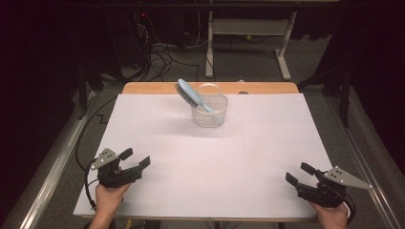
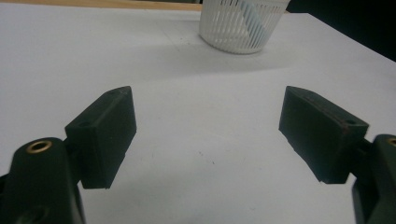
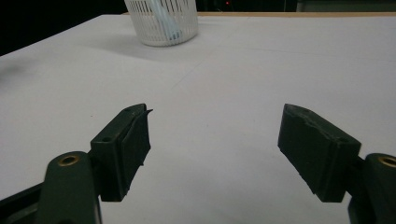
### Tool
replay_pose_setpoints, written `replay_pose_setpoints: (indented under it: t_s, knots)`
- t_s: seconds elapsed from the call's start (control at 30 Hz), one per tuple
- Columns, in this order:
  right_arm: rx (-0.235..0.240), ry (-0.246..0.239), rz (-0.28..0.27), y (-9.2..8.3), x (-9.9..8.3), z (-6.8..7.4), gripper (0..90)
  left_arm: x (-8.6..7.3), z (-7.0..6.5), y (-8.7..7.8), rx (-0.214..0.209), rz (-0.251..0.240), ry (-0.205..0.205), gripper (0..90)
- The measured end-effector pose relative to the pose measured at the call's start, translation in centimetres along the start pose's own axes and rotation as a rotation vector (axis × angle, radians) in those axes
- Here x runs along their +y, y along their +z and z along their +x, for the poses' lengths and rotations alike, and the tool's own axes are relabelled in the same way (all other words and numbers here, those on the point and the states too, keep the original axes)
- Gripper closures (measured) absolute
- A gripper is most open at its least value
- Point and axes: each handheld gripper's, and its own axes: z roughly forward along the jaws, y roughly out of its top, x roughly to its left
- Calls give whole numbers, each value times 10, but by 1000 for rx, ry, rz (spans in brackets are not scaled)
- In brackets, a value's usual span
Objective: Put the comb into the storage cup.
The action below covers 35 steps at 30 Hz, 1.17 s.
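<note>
Two grippers sit at the near edge of the worktop [image 1: 157,181], one at each corner, both well apart from the only items on it. The left gripper [image 1: 135,159] is held in the person's left hand [image 1: 108,198] at the near left corner, its jaws spread wide with nothing between them; the left gripper view confirms bare white surface in the gap. The right gripper [image 1: 299,173] is held in the right hand [image 1: 331,215] at the near right corner, its jaws likewise spread and empty, as the right gripper view confirms. A grey three-cornered plate tops each gripper, and a black cable trails from the left one over the worktop's edge. The worktop is covered by a white sheet, with a strip of bare wood showing along the far edge. Toward the far middle of the sheet stands a white slatted basket [image 1: 209,116], upright, resting on the white surface. A light blue hairbrush [image 1: 192,94] stands in the basket with its handle down inside and its bristled head leaning up and out over the rim toward the far left. A clear round container [image 1: 210,88] appears just behind the basket; whether the two touch cannot be told. Beyond the worktop lie a dark floor, loose cables and the white legs of another table.
</note>
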Motion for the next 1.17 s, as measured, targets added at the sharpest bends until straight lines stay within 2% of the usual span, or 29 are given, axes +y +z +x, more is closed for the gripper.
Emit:
replay_pose_setpoints:
  t_s: [0.5,0.7,1.17]
  knots:
    - [3,-1,-5,-1,0,0,254,-10,8,-4,41,0,-41,184]
    - [1,-3,-3,-1,0,-1,254,-11,10,-6,31,-4,-65,184]
    - [2,-5,0,1,0,1,254,-10,8,-5,21,-7,-63,184]
